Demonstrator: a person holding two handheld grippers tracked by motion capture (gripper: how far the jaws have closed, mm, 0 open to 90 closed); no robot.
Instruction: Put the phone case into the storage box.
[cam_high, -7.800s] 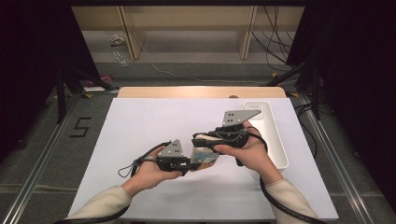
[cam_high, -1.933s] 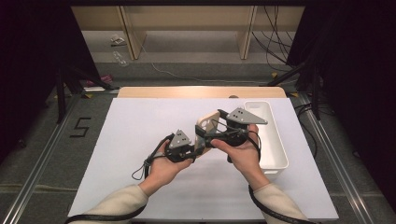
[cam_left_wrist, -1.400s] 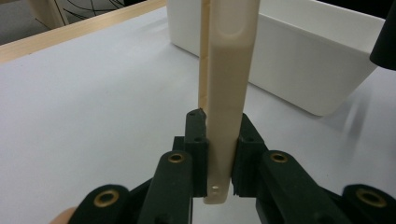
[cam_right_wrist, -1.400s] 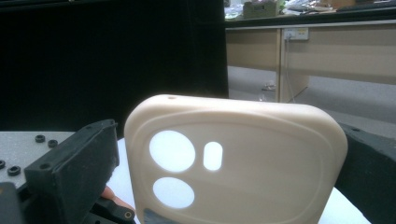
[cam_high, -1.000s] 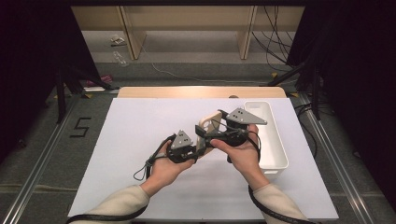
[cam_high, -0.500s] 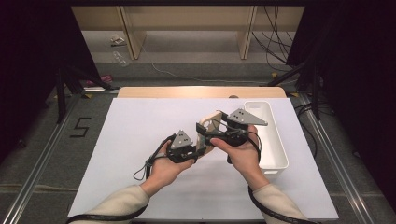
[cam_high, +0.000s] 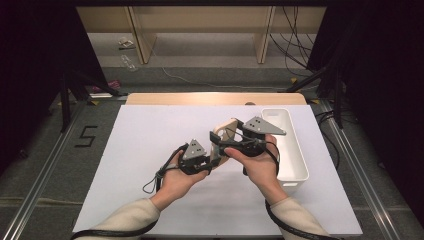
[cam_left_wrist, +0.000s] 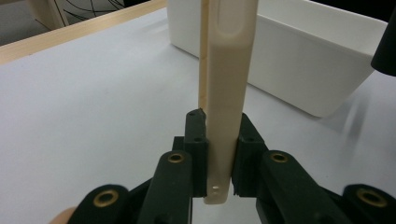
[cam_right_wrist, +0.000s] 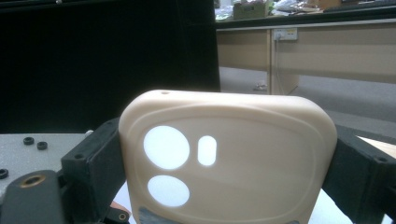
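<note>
We work over a table (cam_high: 150, 150) with a white top, and along its right edge stands a long white bin (cam_high: 295, 165), which looks empty as far as we can see into it. Between our two hands, above the middle of the table and a little toward the right edge, we hold a beige phone case (cam_high: 223, 134) in the air; it does not touch the table.

The left gripper (cam_left_wrist: 219, 154) has its jaws pressed on the two faces of the phone case (cam_left_wrist: 226, 93) at one short end, so that we look along its thin edge, and the bin (cam_left_wrist: 299, 60) is just behind it. The right gripper (cam_right_wrist: 224, 163) clamps the same phone case (cam_right_wrist: 233, 154) across its width, one jaw on each long side, at the end with the camera holes.

We judge that the picking up is done, because the case is lifted and both grippers have it firmly. What is left, we think, is to give the case to one gripper alone and to carry it to the bin, since the bin is near and nothing lies in it yet. We cannot tell from here which gripper should let go first.
</note>
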